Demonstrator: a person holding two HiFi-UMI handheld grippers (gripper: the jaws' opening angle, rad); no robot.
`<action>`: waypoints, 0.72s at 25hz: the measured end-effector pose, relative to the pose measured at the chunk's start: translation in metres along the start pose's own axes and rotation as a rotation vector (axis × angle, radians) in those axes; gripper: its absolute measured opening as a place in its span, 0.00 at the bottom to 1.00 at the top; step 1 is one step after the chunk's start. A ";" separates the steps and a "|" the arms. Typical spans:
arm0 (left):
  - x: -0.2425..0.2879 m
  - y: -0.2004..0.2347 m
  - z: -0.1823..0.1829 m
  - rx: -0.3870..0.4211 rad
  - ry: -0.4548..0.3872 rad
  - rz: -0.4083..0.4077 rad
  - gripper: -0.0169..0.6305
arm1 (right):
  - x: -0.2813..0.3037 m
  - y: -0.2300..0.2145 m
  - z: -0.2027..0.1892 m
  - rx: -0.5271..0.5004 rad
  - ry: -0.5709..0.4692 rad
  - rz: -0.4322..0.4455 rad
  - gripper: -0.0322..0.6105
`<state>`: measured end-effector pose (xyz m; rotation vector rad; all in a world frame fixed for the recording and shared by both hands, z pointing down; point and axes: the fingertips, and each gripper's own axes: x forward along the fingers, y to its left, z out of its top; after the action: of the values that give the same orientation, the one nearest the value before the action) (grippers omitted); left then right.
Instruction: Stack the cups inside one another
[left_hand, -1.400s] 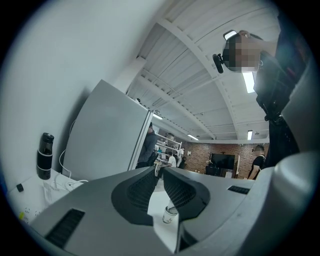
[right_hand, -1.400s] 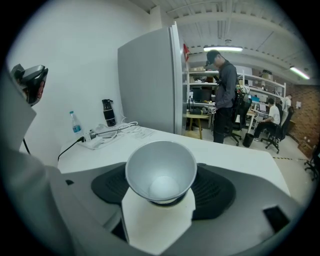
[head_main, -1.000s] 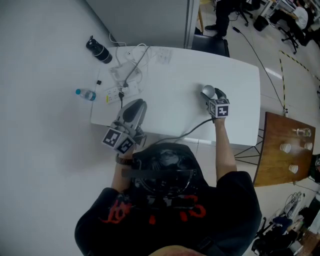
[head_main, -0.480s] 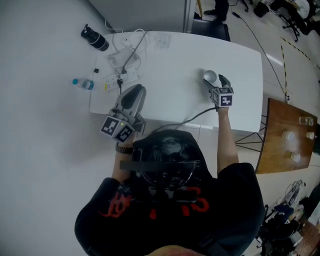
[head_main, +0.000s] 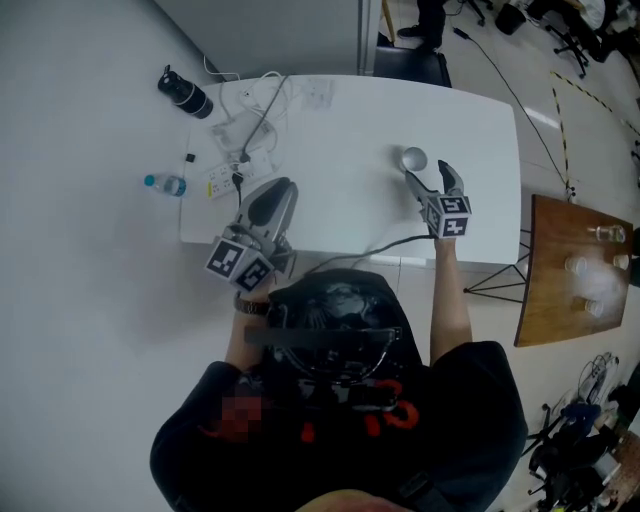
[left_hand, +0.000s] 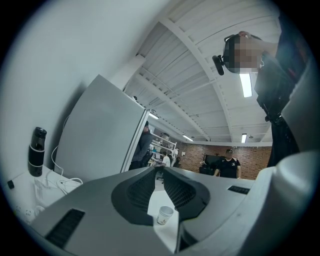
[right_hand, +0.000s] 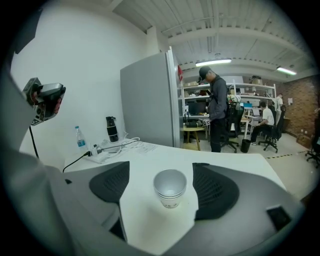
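A stack of nested paper cups (right_hand: 170, 187), silvery inside, stands upright on the white table (head_main: 340, 130). In the head view the cup stack (head_main: 413, 158) sits just beyond the tips of my right gripper (head_main: 430, 180). That right gripper (right_hand: 164, 192) is open and its dark pads (right_hand: 214, 189) flank the stack without touching it. My left gripper (head_main: 278, 192) hovers at the table's near left edge, shut and holding nothing. Past the tips of the left gripper (left_hand: 159, 172), the cup stack (left_hand: 164, 215) shows small and far off.
At the table's far left lie a power strip with cables (head_main: 232, 178) and papers (head_main: 318, 93). A black bottle (head_main: 185, 95) and a water bottle (head_main: 165, 184) lie beyond the left edge. A wooden side table (head_main: 560, 300) with small cups stands right. A person (right_hand: 216, 107) stands behind the table.
My right gripper has risen and drawn back from the cup stack, which stays on the table. The left gripper has hardly moved.
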<state>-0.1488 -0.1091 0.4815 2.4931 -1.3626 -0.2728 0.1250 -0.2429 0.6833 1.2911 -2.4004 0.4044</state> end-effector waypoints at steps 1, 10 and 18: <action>0.001 -0.001 -0.001 -0.001 0.001 -0.006 0.12 | -0.004 0.000 0.001 0.003 -0.005 -0.004 0.68; 0.007 -0.010 -0.002 -0.017 0.007 -0.049 0.12 | -0.024 0.004 0.017 0.003 -0.040 -0.012 0.68; 0.010 -0.017 -0.008 -0.025 0.019 -0.086 0.12 | -0.040 0.021 0.044 0.009 -0.111 -0.014 0.63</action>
<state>-0.1277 -0.1074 0.4827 2.5307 -1.2387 -0.2813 0.1184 -0.2210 0.6246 1.3673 -2.4811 0.3478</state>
